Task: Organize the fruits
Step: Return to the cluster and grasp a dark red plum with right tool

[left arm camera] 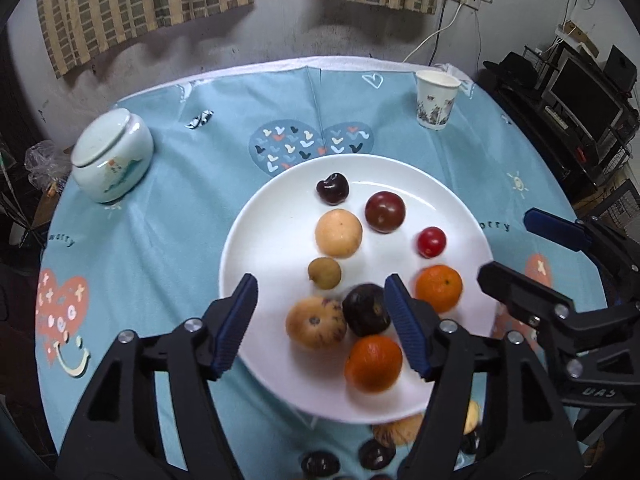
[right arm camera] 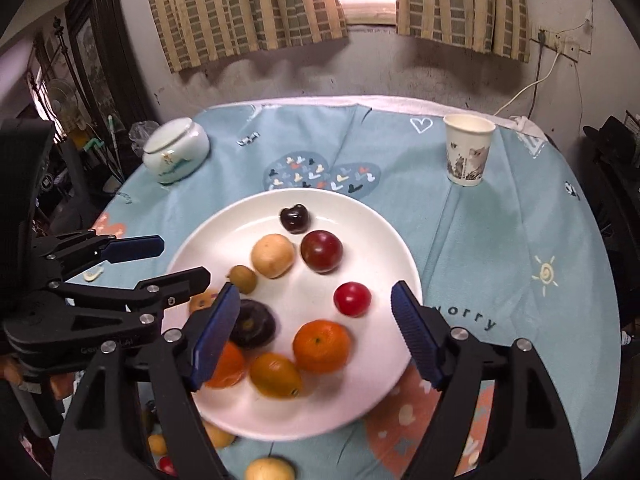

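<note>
Overhead, both views look down on a round worktop (left arm camera: 168,216) under a pale blue cloth printed with hearts, set against a stained grey wall with striped curtains (right arm camera: 240,12) along the top of the frame. A lidded ceramic jar (left arm camera: 112,156) stands at the left, a paper cup (left arm camera: 436,100) at the upper right, and dark shelving with electronics (left arm camera: 580,108) fills the right edge of the left wrist view.

The fruits sit on a white plate (left arm camera: 280,360) in the centre — a dark cherry (left arm camera: 333,189) at the top with its notch facing up-frame, a dark red plum (left arm camera: 385,212), a pale round fruit (left arm camera: 338,233), a red one (left arm camera: 432,242), two oranges (left arm camera: 439,288) lower down. More fruit lies off the plate at the bottom edge, blurred. Most are round, with no clear long axis.

The left hand-held gripper (left arm camera: 320,320) is released, holding nothing; the right hand-held gripper (right arm camera: 316,328) likewise gapes, empty, above the plate.
</note>
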{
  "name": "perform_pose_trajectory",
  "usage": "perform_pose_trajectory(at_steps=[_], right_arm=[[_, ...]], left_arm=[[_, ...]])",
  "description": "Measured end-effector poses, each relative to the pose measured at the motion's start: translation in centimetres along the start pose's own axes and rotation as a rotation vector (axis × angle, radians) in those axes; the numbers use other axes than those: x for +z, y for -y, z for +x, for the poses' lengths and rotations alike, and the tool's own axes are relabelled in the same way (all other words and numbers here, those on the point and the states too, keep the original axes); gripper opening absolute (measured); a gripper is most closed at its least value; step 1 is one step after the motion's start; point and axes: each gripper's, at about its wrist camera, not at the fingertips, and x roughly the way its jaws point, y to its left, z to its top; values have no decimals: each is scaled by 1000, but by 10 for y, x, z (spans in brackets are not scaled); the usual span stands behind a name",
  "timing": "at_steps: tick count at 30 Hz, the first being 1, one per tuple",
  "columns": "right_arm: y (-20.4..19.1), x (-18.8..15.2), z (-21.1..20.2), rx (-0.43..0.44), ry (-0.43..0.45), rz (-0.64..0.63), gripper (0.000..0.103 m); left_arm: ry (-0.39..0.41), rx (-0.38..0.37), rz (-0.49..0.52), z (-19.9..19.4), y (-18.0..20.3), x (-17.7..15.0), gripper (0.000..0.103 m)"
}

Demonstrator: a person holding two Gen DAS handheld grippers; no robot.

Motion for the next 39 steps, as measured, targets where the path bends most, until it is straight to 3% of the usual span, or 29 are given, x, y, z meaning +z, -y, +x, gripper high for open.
perform_pose_trajectory(at_steps=[5, 14, 24, 29, 39], right_arm=[[-12, -53, -43, -1, 14, -4, 86], [-29, -168, -66, 22, -158, 66, 86], [-61, -224, -87, 18, -183, -36, 86], [-50, -235, -95, -10, -175, -1, 86], [-12, -210, -94, -105, -94, 41, 86]], left_arm=[[21, 3, 21, -36, 2, -40, 78], [-94, -25, 105, -56, 32, -143, 79], [-198, -66, 119, -68, 41, -231, 79], [-215, -65, 69, -71, 32, -240, 79], [-167, -62, 69, -77, 45, -219, 81]])
